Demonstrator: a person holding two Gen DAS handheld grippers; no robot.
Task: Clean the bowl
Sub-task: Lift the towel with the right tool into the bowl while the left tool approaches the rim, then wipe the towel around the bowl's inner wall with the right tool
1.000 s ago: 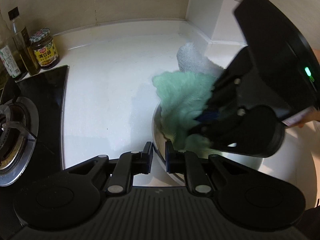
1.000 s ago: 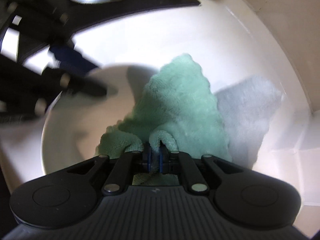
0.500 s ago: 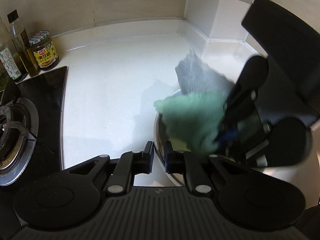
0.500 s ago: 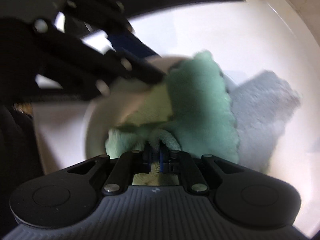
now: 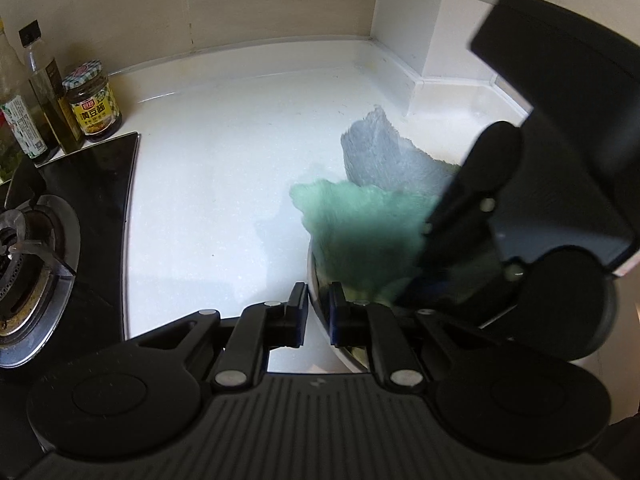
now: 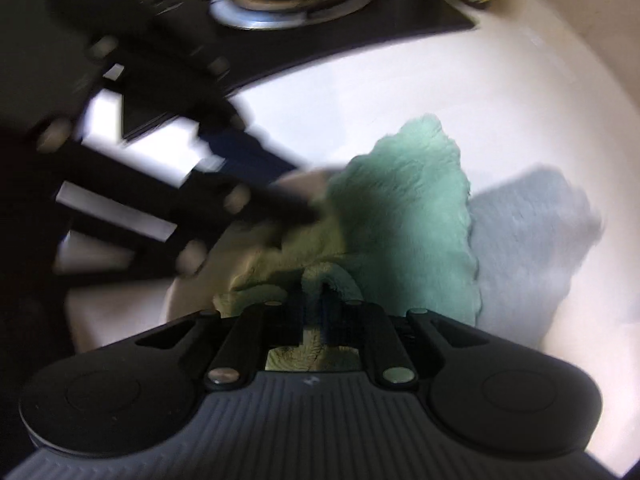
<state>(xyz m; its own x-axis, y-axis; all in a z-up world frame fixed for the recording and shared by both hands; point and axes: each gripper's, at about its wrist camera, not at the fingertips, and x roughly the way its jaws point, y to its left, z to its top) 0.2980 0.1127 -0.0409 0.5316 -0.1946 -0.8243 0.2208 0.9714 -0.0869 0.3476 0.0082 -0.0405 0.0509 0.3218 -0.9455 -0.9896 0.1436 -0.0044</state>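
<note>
Bowl position: the bowl (image 5: 316, 280) sits on the white counter (image 5: 208, 200), its near rim between my left gripper (image 5: 318, 312) fingers, clamped.
Cloth: my right gripper (image 6: 312, 300) pinches the green cloth (image 6: 404, 216) inside the bowl, directly ahead.
Bowl look: shiny metal, mostly covered.

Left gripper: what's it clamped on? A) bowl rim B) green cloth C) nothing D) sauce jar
A: the left gripper has one finger on each side of the metal bowl rim, while the right gripper pinches the green cloth.
</note>
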